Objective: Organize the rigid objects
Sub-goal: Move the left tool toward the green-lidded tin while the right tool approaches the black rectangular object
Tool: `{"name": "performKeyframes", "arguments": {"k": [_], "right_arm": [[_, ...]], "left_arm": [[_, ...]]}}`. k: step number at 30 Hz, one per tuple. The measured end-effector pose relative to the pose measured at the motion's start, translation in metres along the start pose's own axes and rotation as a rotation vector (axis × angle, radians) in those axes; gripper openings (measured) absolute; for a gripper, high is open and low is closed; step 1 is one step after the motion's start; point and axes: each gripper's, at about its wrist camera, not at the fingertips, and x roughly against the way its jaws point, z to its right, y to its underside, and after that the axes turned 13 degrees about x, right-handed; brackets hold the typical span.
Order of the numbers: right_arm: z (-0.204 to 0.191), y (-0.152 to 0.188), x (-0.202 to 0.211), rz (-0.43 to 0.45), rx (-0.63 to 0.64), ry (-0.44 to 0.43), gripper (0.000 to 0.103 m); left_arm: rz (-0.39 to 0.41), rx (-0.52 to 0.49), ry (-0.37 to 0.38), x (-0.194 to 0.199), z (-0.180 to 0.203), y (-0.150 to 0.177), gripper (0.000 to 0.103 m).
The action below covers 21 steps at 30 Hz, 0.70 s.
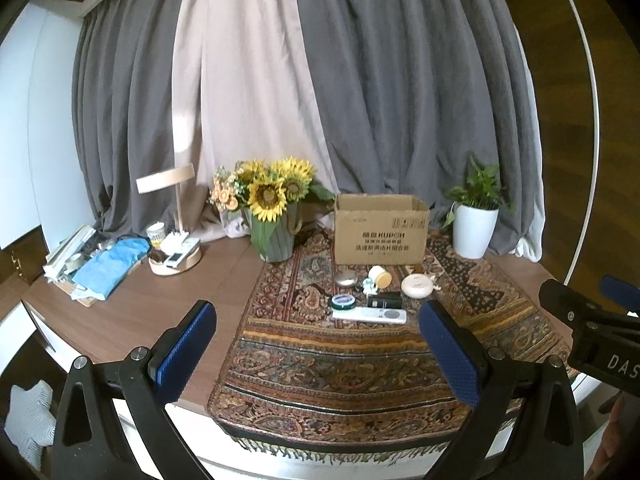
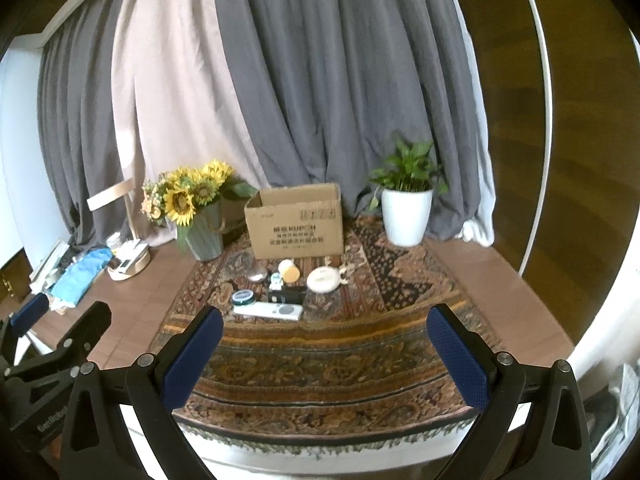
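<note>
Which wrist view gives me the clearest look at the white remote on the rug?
The left wrist view: the white remote lies nearly centred between the open fingers, sharp, with its round button end showing. In the right wrist view the white remote sits left of centre, softer, just beyond the left fingertip.

Your left gripper (image 1: 316, 344) is hovering wide open over the rug (image 1: 340, 368). Remote (image 1: 369, 315) is lying before the cardboard box (image 1: 380, 232).

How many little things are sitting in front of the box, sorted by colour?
White or cream: 4 (remote, round case, jar, figurine)
Silver: 1 (disc)
Green: 1 (tin)
Black: 1 (box)
Total: 7
</note>
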Motion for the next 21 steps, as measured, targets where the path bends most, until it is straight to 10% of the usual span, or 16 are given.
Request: {"name": "performKeyframes", "arguments": {"k": [21], "right_arm": [[-0.029,-0.024,-0.146,-0.174,-0.042,-0.102,0.103]], "left_arm": [[-0.115,-0.147,0.085,-0.166,-0.008,-0.018,0.103]]}}
